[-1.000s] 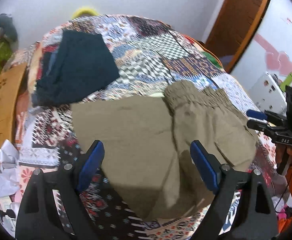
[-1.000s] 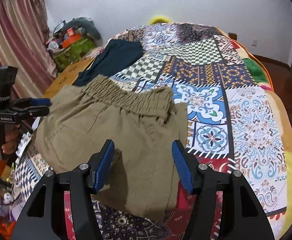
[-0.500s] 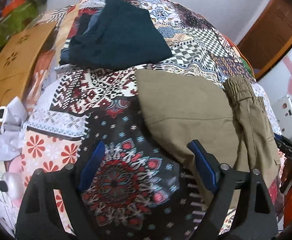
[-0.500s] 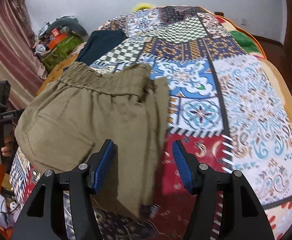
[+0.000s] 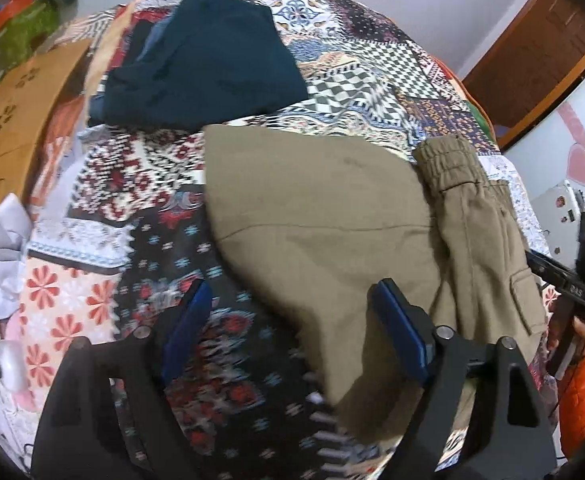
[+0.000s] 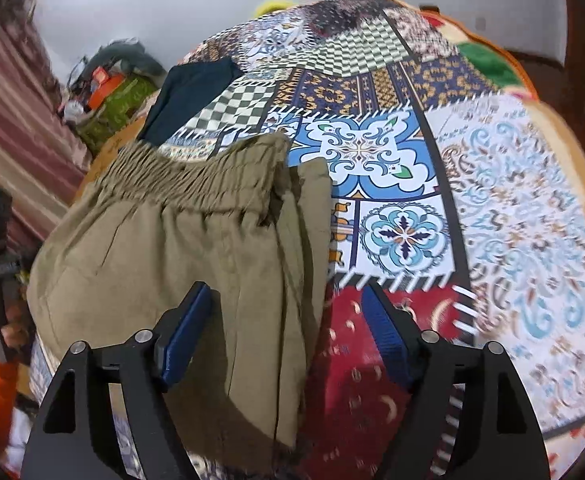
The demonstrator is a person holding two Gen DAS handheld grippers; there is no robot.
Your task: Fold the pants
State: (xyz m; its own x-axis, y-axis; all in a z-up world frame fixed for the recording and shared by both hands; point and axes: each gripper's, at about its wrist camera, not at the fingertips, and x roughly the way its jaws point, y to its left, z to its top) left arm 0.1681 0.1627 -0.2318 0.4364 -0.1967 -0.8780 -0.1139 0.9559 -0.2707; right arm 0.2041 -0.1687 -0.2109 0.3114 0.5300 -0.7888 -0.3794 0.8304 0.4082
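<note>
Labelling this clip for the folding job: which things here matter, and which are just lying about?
Belongs to the job:
khaki pants
left tool, open
right tool, open

Just lying about:
dark teal garment
patchwork bedspread
cardboard box

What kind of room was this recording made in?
Most likely a home bedroom. The khaki pants lie on a bed under a patchwork quilt, with a wooden door at one side and striped curtains at the other.
</note>
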